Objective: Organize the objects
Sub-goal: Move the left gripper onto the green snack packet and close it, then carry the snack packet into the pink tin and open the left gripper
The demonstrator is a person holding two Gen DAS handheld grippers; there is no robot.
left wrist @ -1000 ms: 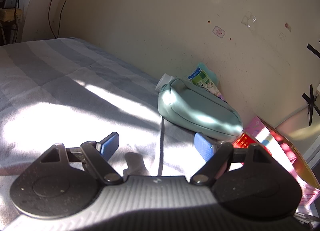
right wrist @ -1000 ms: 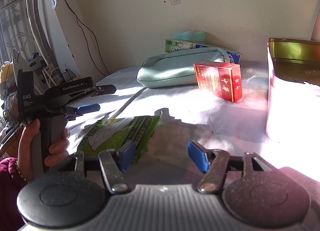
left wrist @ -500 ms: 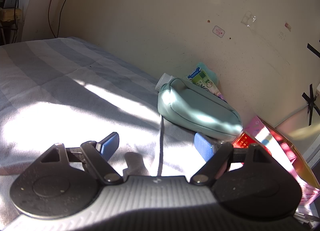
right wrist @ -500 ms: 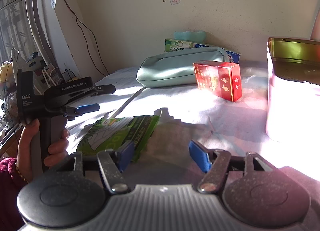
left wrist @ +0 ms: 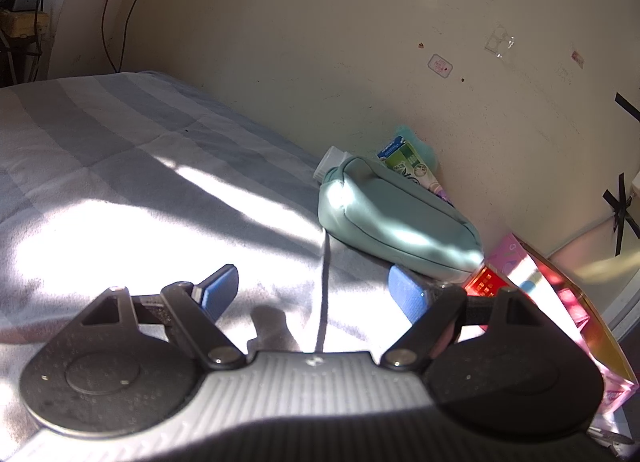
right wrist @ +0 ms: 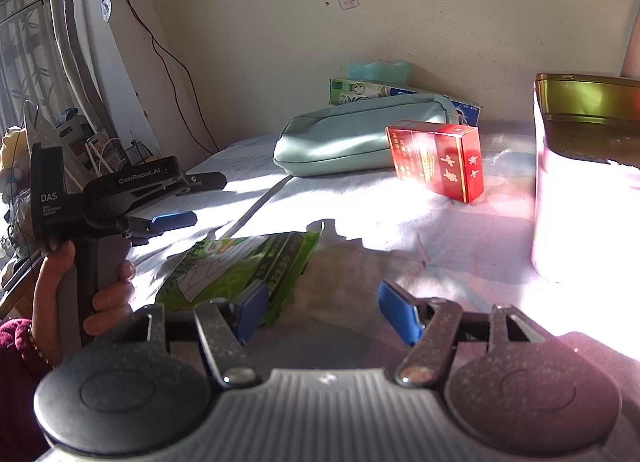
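A green tissue packet [right wrist: 244, 268] lies flat on the bed just ahead of my right gripper [right wrist: 326, 312], which is open and empty; its left fingertip [right wrist: 252, 310] overlaps the packet's near edge. A red carton [right wrist: 438, 160] stands beside a pale green pouch [right wrist: 360, 134]. My left gripper [left wrist: 314, 294] is open and empty, above the sheet, short of the pouch [left wrist: 396, 222]. It also shows held in a hand at the left of the right wrist view [right wrist: 168, 220].
A pink tin with a gold rim [right wrist: 588, 166] stands at the right. A green-and-blue box [right wrist: 368, 90] lies behind the pouch against the wall. The striped bed sheet [left wrist: 120, 166] stretches left. Cables hang on the wall [right wrist: 168, 62].
The right gripper has edged slightly forward and left toward the green packet. The left gripper has not visibly moved.
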